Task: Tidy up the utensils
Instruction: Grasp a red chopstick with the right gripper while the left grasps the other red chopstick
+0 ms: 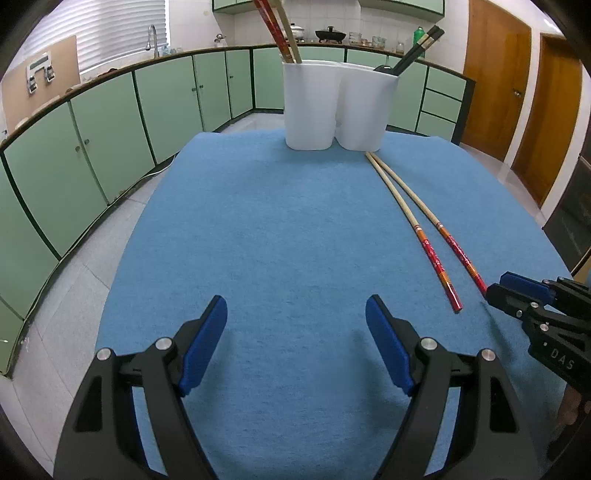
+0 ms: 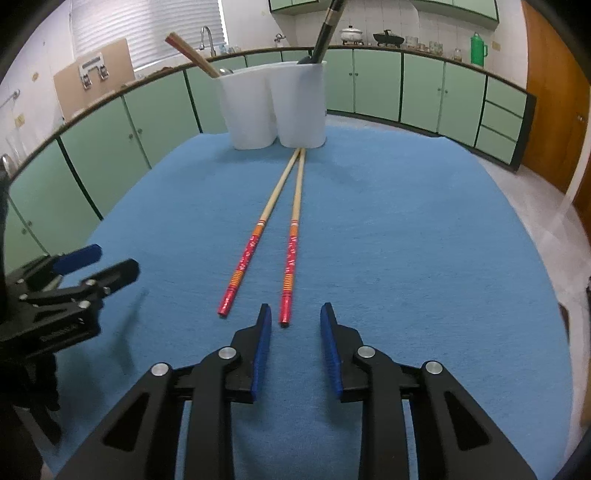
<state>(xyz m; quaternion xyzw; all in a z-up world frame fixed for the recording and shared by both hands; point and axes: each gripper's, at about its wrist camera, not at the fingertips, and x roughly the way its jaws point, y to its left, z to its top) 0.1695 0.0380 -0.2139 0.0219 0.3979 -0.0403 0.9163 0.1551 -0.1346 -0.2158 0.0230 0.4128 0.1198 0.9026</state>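
The right gripper [image 2: 295, 314] is nearer: its part-spread fingers bracket, without pinching, the red end of the right-hand chopstick [image 2: 290, 266], which runs lengthwise toward the white holder [image 2: 275, 107]; the left gripper [image 1: 295, 306] stands spread, empty

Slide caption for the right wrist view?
Right gripper open at red chopstick end, white holder behind.

Blue cloth [image 1: 295, 229] covered the worktop. Behind it ran green cabinets [image 1: 110, 122] w/ a faucet [image 1: 152, 38] by the blinds [image 1: 122, 33], pots [image 1: 330, 35] & a green bottle [image 2: 477, 48] on top; wooden doors [image 1: 495, 74] at right.
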